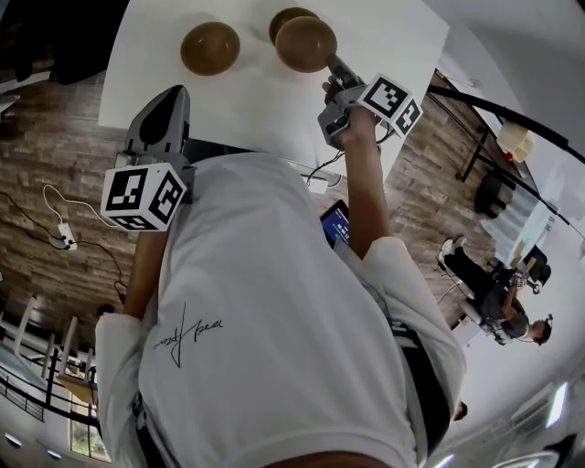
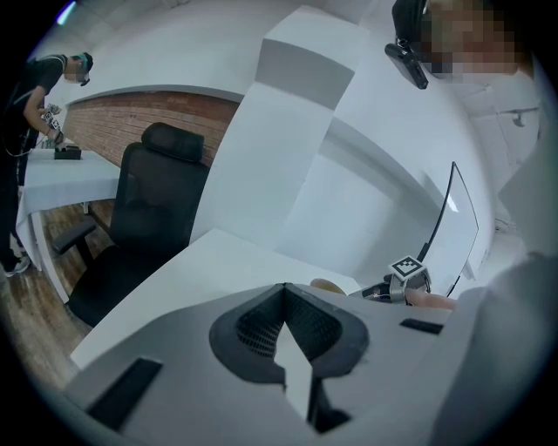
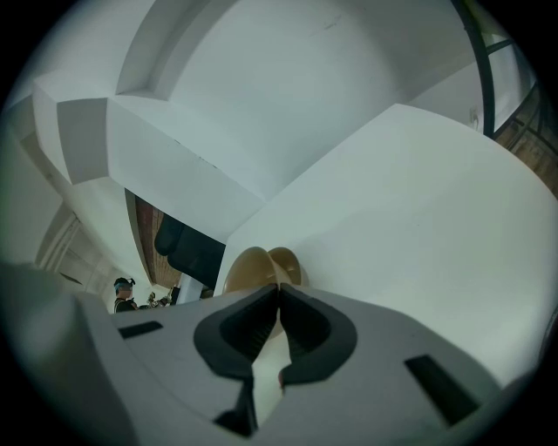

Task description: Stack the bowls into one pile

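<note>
Three brown bowls show in the head view on the white table (image 1: 384, 27). One bowl (image 1: 210, 47) stands alone at the left, and a second bowl (image 1: 285, 16) sits at the back. My right gripper (image 1: 335, 66) is shut on the near rim of the third bowl (image 1: 306, 44), which overlaps the back one. In the right gripper view the tan bowl (image 3: 248, 266) has its rim pinched between the pads (image 3: 301, 318). My left gripper (image 1: 174, 93) is shut and empty over the table's near edge. In its own view the left gripper (image 2: 283, 289) points across the table, with a sliver of bowl (image 2: 328, 285) beyond it.
A black office chair (image 2: 157, 218) stands left of the table, which is backed by a white wall. A screen (image 1: 335, 222) and cables lie below the table edge by the person's body. People sit at the far right (image 1: 498, 292) on the wood floor.
</note>
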Demonstrator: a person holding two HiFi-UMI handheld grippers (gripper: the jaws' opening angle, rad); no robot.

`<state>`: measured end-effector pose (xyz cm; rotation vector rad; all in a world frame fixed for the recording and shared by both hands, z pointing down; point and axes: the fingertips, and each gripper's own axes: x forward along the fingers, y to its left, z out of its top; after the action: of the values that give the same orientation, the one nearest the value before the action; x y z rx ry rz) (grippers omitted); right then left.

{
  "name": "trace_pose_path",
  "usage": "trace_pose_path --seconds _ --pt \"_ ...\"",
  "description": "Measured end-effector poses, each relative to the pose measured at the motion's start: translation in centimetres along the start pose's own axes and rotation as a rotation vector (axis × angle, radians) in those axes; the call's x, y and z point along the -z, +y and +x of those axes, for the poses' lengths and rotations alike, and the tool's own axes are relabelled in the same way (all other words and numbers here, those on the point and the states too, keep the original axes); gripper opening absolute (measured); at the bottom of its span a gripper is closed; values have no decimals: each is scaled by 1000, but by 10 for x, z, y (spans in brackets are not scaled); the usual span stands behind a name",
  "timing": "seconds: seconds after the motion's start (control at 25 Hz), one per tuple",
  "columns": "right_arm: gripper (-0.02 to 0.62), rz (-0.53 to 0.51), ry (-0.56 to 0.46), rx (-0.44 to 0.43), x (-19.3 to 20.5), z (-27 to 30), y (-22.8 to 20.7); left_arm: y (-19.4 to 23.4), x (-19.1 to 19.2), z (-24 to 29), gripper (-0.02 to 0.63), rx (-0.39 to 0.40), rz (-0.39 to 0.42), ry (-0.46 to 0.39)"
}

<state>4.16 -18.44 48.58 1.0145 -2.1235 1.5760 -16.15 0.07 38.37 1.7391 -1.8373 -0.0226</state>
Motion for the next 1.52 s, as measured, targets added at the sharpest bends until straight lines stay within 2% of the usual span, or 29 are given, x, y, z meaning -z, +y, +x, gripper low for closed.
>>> trace_pose_path --seconds 1.52 --pt "20 4 32 85 -4 41 -7 41 -3 7 5 -48 -92 16"
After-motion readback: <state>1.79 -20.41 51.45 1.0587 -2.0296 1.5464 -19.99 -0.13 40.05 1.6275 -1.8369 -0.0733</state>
